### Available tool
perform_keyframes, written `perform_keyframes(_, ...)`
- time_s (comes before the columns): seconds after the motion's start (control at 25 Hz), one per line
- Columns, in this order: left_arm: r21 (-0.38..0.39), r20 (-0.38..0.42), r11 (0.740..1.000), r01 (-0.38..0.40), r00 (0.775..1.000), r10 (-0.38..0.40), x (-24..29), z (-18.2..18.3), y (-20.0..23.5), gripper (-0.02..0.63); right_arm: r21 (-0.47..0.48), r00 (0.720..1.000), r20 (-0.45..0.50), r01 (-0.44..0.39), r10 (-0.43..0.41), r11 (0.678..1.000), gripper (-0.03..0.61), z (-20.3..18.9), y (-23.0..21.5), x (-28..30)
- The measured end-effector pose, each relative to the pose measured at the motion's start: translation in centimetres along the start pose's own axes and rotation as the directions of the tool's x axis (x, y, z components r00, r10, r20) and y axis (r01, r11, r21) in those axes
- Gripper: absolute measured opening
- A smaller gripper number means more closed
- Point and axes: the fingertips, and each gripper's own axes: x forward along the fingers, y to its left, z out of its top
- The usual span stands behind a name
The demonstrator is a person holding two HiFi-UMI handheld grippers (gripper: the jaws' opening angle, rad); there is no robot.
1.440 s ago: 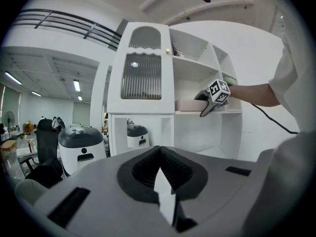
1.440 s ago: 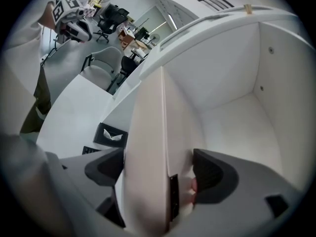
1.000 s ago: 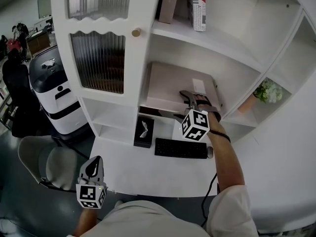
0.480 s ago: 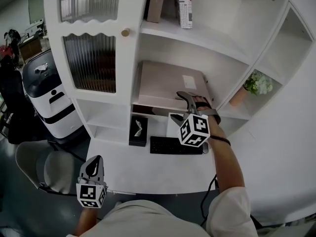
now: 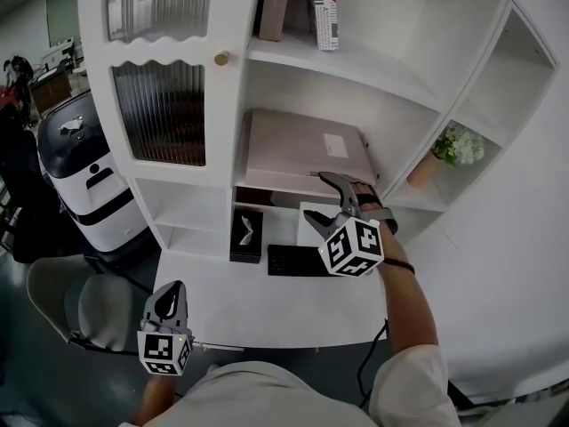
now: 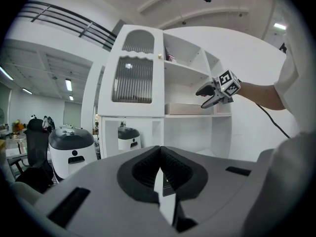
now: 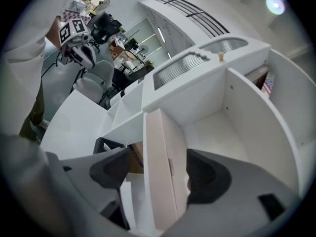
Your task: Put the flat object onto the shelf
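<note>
Down low, the left hand-held gripper (image 5: 167,294) is pinched together with nothing in it. Past the surface (image 5: 267,308) with the keyboard (image 5: 298,261), the right hand-held gripper (image 5: 315,195) is set astride the front edge of the flat beige box (image 5: 298,148), jaws closing but pads not pressed on yet. The box is already laid flat on the middle shelf (image 5: 265,189). Probably stiff cardboard, light-ish, smooth enough to slip. It's best pinched mid-edge across the thin side so it isn't levered.

A keyboard (image 5: 298,261) and a tissue box (image 5: 245,236) lay on the desk (image 5: 249,314). A plant (image 5: 455,143) stood farther right.
</note>
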Motion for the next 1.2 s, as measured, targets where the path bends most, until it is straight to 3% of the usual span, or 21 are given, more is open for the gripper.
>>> perform_keyframes(0.32,0.004,0.003,1.0,0.016,1.0,-0.016,-0.3,0.0,-0.6,0.001,0.153,0.99,0.074,0.107,-0.119,0.982,0.256,1.0,0.8,-3.2)
perform_keyframes(0.44,0.006,0.006,1.0,0.027,1.0,-0.027,-0.2,0.2,-0.9,0.002,0.227,0.982,0.085,0.146,-0.169,0.963,0.195,0.9,1.3,-4.4)
perform_keyframes(0.6,0.009,0.01,0.999,0.042,0.999,-0.042,-0.2,0.3,-1.5,0.001,0.328,0.975,0.096,0.16,-0.201,0.931,0.175,0.3,2.4,-5.8)
perform_keyframes(0.88,0.015,0.013,0.998,0.063,0.998,-0.063,-0.2,0.6,-2.1,0.0,0.501,0.95,0.099,0.21,-0.297,0.839,0.097,-0.7,2.8,-8.4)
perform_keyframes(1.2,0.022,0.02,0.997,0.08,0.997,-0.08,-0.4,0.8,-2.5,0.001,0.663,0.914,0.09,0.241,-0.395,0.708,0.031,-1.4,3.5,-10.8)
